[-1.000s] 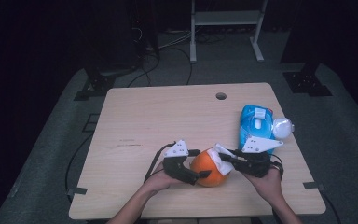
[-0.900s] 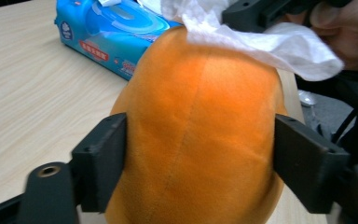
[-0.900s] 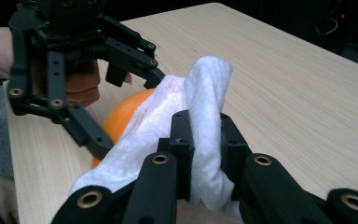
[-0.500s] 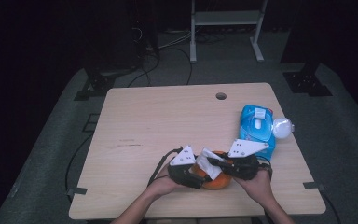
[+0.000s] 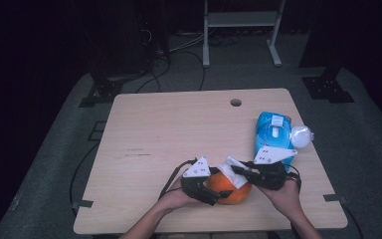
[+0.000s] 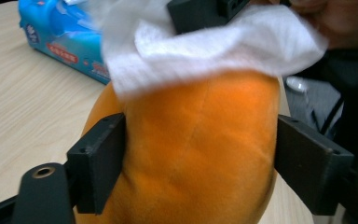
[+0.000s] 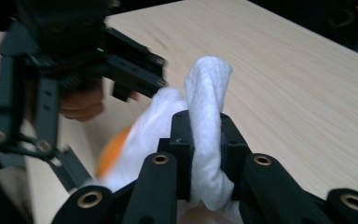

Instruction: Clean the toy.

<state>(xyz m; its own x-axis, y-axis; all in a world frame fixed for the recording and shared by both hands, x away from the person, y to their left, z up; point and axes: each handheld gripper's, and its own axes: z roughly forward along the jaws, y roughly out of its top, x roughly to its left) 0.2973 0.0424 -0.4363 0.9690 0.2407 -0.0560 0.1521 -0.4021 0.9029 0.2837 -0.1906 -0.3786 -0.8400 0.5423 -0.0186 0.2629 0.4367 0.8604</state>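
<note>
One orange plush ball [image 6: 196,154] clamped in left tongs [image 6: 200,163], one white wipe [image 7: 205,140] pinched by right tongs [image 7: 204,158], one blue pack [image 5: 272,137], probably wipes.

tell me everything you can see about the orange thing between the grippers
The orange plush toy is rounded and soft, with a fuzzy fabric skin and a faint seam down its front. It sits near the front edge of the wooden table. The left gripper clamps its sides, both pads pressed into the fabric. A white wipe, pinched in the right gripper, lies draped over its top.
</note>
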